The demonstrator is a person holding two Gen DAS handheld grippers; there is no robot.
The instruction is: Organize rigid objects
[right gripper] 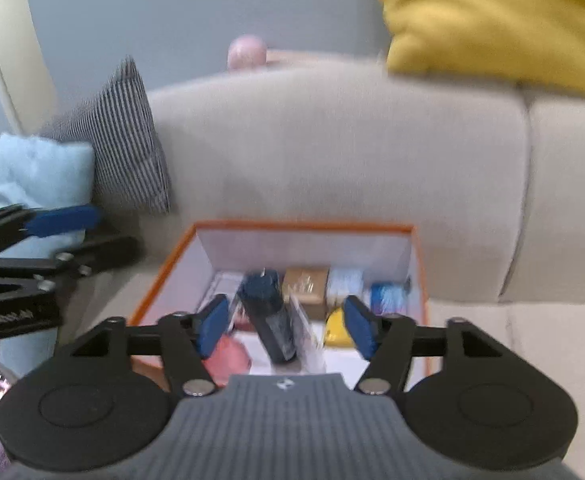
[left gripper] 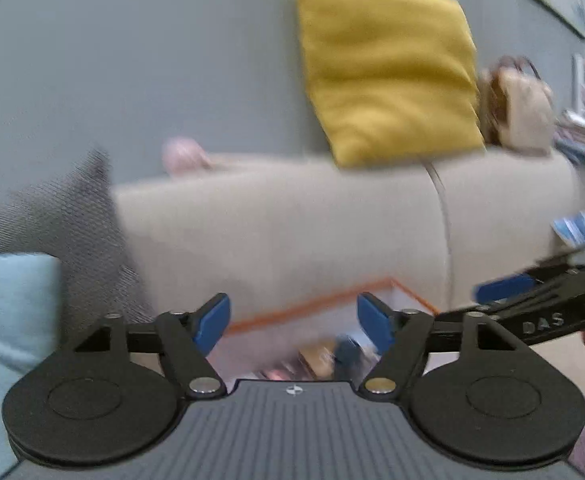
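I hover right gripper [right gripper: 284,326], jaws spread, empty, over orange-rimmed box [right gripper: 300,225] at lower centre. Dark bottle [right gripper: 270,316] lies inside among small packs; looks rigid, light, maybe slick, so I'd pinch mid-body. Left gripper [left gripper: 292,322] also spread, empty.

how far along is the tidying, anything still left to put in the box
Several items already sit in the orange-rimmed box: a dark bottle, a brown block, a yellow piece. Nothing is in hand: the left gripper and right gripper are both open. No loose items show; the views are blurred.
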